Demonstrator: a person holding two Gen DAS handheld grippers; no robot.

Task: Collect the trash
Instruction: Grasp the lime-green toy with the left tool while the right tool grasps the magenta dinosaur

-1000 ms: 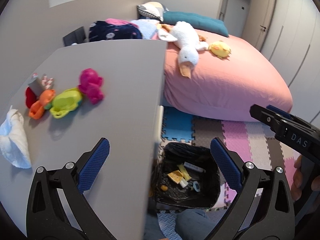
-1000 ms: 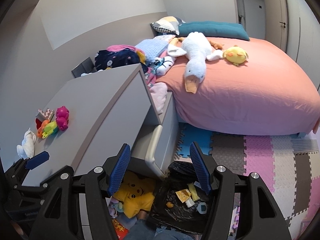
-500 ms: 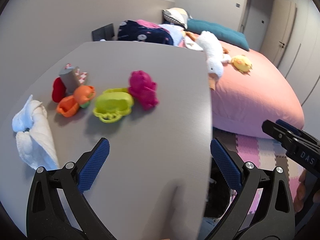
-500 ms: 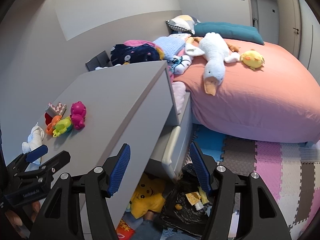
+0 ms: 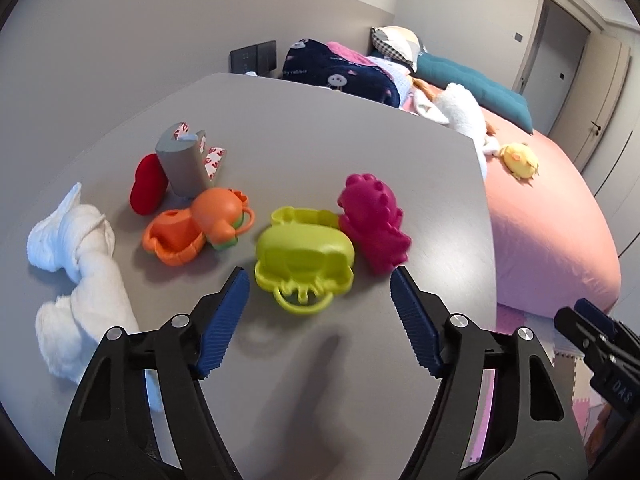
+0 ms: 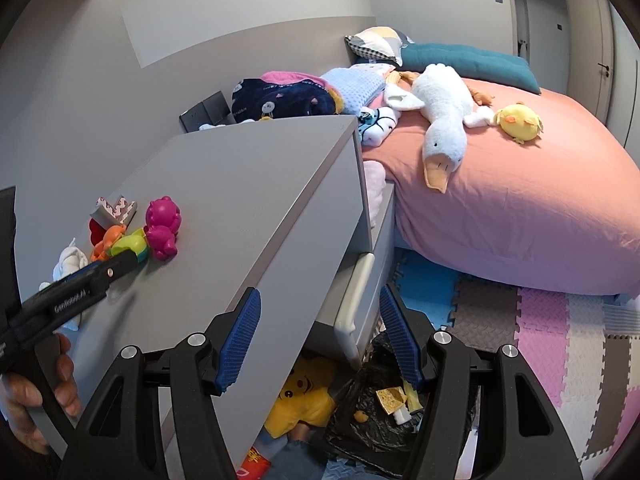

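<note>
Big pink bed (image 6: 520,208) fills the right, grey bench (image 5: 320,152) stands beside it. Down on the floor, the black trash bag (image 6: 372,428) sits below the bench edge with scraps inside. Left tool (image 5: 320,312) angles down over the bench top, jaws just narrowed yet apart, nothing between them, the lime toy (image 5: 304,258) just ahead. White crumpled tissue (image 5: 80,264) lies off to its left on the bench, untouched. Right tool (image 6: 320,340) tilts down past the bench edge above the bag, jaws partly apart, empty. A hand (image 6: 36,404) grips the left tool's handle.
</note>
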